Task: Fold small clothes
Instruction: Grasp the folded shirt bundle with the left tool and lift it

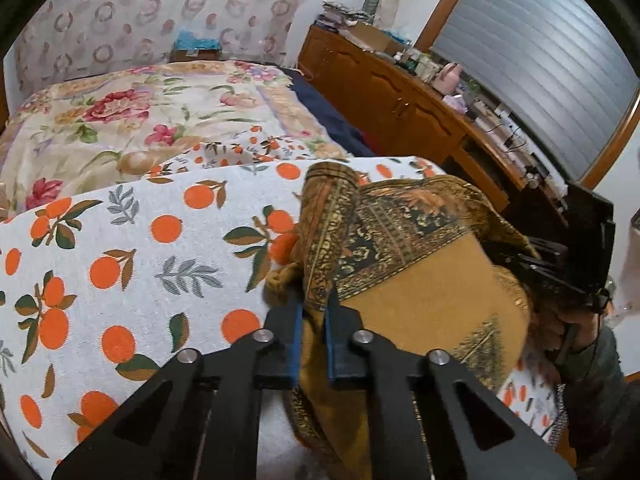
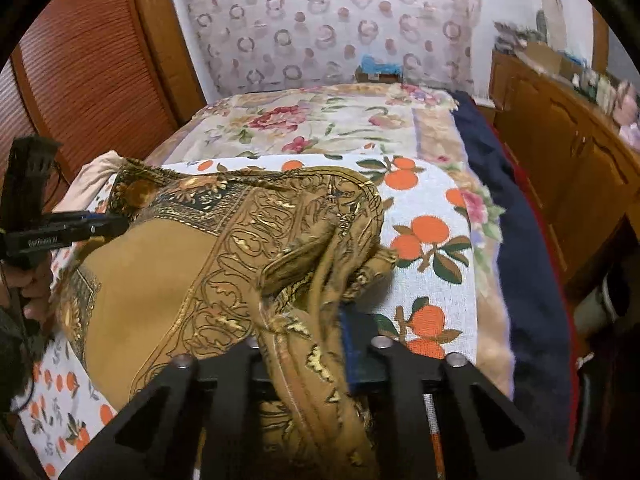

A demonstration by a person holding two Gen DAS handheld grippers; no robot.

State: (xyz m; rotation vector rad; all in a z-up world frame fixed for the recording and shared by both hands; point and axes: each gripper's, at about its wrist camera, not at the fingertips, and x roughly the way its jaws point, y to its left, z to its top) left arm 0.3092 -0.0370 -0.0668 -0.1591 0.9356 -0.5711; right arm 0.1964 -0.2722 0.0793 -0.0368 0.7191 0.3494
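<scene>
A mustard-brown patterned cloth (image 1: 424,280) with dark ornate borders lies on the orange-print sheet (image 1: 132,248) on the bed. My left gripper (image 1: 314,312) is shut on a bunched edge of the cloth at its left side, lifting it a little. My right gripper (image 2: 308,328) is shut on the cloth's (image 2: 160,272) right edge, which drapes over its fingers. The left gripper shows at the far left of the right wrist view (image 2: 108,222). The right gripper's body shows at the right of the left wrist view (image 1: 560,268).
A floral quilt (image 1: 132,120) covers the far half of the bed. A wooden sideboard (image 1: 400,96) loaded with small items runs along the right. A dark blue blanket (image 2: 528,264) hangs at the bed's right edge. A louvred wooden door (image 2: 80,72) stands left. A pale garment (image 2: 92,184) lies behind the cloth.
</scene>
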